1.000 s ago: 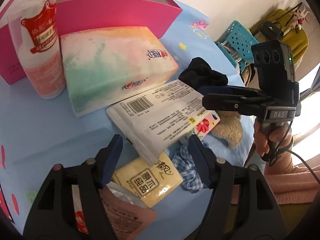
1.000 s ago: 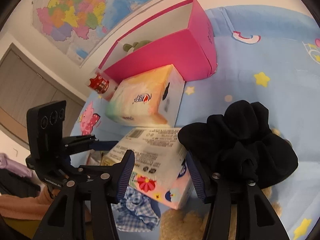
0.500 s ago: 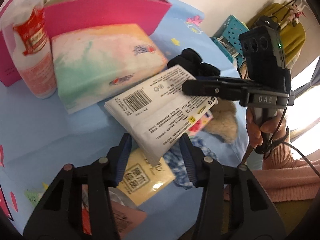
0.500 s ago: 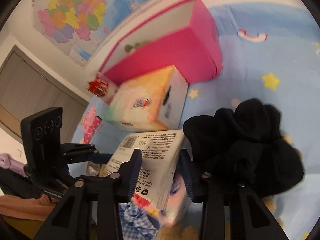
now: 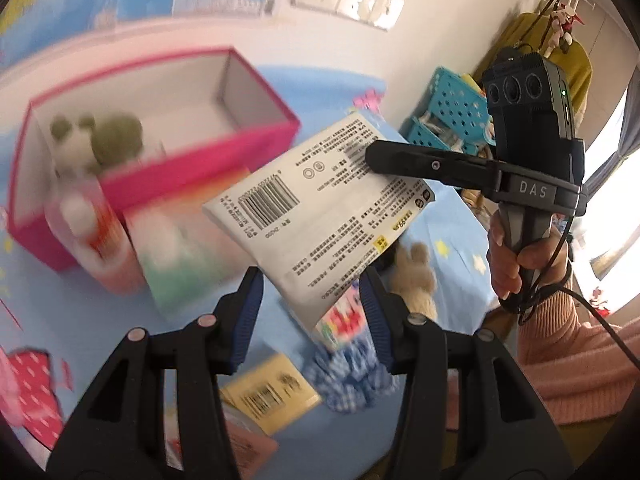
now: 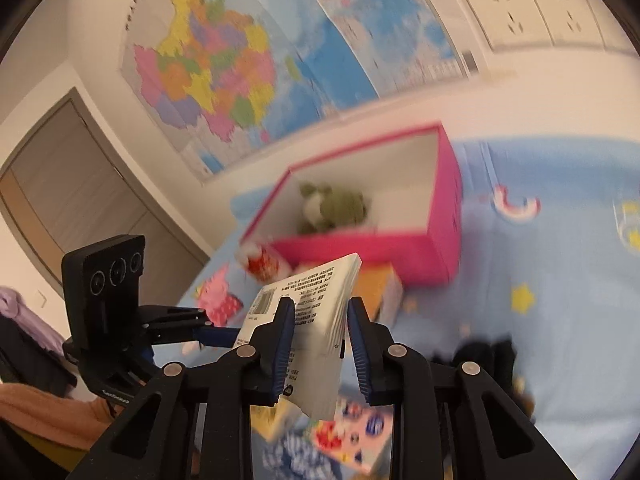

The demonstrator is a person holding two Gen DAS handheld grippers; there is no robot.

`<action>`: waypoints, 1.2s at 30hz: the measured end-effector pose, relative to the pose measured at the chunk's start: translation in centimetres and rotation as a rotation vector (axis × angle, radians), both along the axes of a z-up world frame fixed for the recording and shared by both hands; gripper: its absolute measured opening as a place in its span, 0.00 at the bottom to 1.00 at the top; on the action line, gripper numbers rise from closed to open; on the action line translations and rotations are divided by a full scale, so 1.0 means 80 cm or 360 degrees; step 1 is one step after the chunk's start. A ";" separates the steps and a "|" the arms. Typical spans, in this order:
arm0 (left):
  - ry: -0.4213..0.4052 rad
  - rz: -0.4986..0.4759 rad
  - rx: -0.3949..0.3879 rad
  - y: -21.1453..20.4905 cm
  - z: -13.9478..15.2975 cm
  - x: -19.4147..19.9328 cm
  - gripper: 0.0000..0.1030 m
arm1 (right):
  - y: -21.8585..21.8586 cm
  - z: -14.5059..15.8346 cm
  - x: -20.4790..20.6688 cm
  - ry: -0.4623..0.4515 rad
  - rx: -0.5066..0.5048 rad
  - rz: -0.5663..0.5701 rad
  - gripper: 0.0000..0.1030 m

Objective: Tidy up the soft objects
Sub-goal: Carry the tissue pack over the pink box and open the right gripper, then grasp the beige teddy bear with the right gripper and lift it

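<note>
Both sets of jaws pinch the same white tissue pack [image 5: 320, 216], one at each end: the left gripper [image 5: 312, 312] has it between its blue pads at the near corner, and the right gripper [image 6: 320, 344], whose jaws have just been closing, clamps the far edge, the pack standing on edge between its pads in the right wrist view. The pack, barcode and small print facing up, hangs in the air above the blue cartoon-print sheet [image 6: 560, 320], tilted, clear of the things below. Under it lie a flowered pack [image 6: 352, 436], a blue checked cloth [image 5: 352, 380], a yellow tissue packet [image 5: 268, 396] and a beige plush toy [image 5: 416, 276]. Beyond stands the open pink box [image 5: 200, 168] with a green plush toy [image 6: 332, 208] inside; a pastel tissue pack [image 5: 188, 256] and a red-and-white wipes pack [image 5: 100, 240] sit against its near wall. A black scrunchie [image 6: 484, 354] lies on the sheet to the right. A hand [image 5: 516, 256] in a pink sleeve holds the right gripper's handle.
</note>
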State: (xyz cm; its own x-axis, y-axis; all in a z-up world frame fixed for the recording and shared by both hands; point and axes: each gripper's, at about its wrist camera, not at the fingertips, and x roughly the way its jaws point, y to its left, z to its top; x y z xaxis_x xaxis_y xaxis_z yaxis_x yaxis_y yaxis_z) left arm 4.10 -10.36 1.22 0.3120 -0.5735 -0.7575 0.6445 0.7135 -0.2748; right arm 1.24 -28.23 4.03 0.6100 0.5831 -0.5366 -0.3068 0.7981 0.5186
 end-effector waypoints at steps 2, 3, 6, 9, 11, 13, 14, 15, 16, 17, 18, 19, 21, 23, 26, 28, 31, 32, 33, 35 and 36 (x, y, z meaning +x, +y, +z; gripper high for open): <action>-0.0054 0.0021 0.0028 -0.002 0.014 0.016 0.50 | -0.002 0.010 0.019 -0.0044 0.0036 -0.0011 0.26; -0.0075 0.0032 0.0041 -0.003 0.021 0.025 0.50 | -0.004 0.013 0.027 -0.0060 0.0041 -0.0017 0.26; -0.0107 0.0069 0.0072 -0.009 0.032 0.052 0.50 | -0.007 0.020 0.057 -0.0097 0.0056 -0.0045 0.26; -0.0126 0.0101 0.0131 -0.014 0.033 0.082 0.50 | -0.011 0.018 0.090 -0.0090 0.0078 -0.0075 0.26; -0.0115 0.0120 0.0168 -0.020 0.026 0.097 0.50 | -0.013 0.013 0.111 -0.0071 0.0079 -0.0092 0.26; -0.0073 0.0135 0.0198 -0.025 0.017 0.115 0.50 | -0.015 0.003 0.131 -0.0037 0.0076 -0.0112 0.26; -0.0055 0.0156 0.0208 -0.025 0.013 0.124 0.50 | -0.015 0.000 0.135 -0.0025 0.0076 -0.0114 0.26; -0.0044 0.0164 0.0216 -0.027 0.010 0.131 0.50 | -0.016 -0.006 0.144 0.0000 0.0078 -0.0121 0.26; -0.0024 0.0181 0.0226 -0.027 0.005 0.140 0.50 | -0.016 -0.011 0.151 0.0018 0.0066 -0.0126 0.26; -0.0010 0.0196 0.0225 -0.028 0.002 0.147 0.50 | -0.017 -0.014 0.155 0.0030 0.0057 -0.0131 0.26; 0.0008 0.0195 0.0218 -0.027 -0.002 0.153 0.50 | -0.017 -0.019 0.160 0.0048 0.0048 -0.0144 0.26; 0.0026 0.0193 0.0216 -0.027 -0.005 0.158 0.50 | -0.018 -0.025 0.165 0.0065 0.0044 -0.0155 0.26; 0.0035 0.0201 0.0239 -0.029 -0.009 0.166 0.50 | -0.020 -0.032 0.171 0.0091 0.0040 -0.0178 0.27; 0.0047 0.0217 0.0250 -0.028 -0.014 0.168 0.50 | -0.017 -0.035 0.175 0.0101 -0.0016 -0.0193 0.27; 0.0042 0.0249 0.0265 -0.027 -0.018 0.170 0.52 | -0.013 -0.028 0.170 0.0080 -0.0117 -0.0248 0.32; 0.0033 0.0261 0.0255 -0.024 -0.018 0.168 0.52 | -0.014 -0.017 0.158 0.0030 -0.0118 -0.0258 0.32; -0.0012 0.0247 0.0223 -0.020 -0.013 0.156 0.52 | -0.017 -0.003 0.136 -0.0026 -0.0116 -0.0232 0.37; -0.0025 0.0247 0.0216 -0.019 -0.010 0.154 0.52 | -0.019 0.002 0.126 -0.0041 -0.0125 -0.0225 0.39; -0.0052 0.0250 0.0211 -0.019 -0.006 0.149 0.52 | -0.021 0.004 0.119 -0.0048 -0.0127 -0.0223 0.43; -0.0118 0.0223 0.0183 -0.017 0.002 0.129 0.53 | -0.029 0.006 0.095 -0.0053 -0.0138 -0.0199 0.51; -0.0144 0.0211 0.0172 -0.017 0.005 0.119 0.53 | -0.032 0.007 0.087 -0.0048 -0.0146 -0.0194 0.56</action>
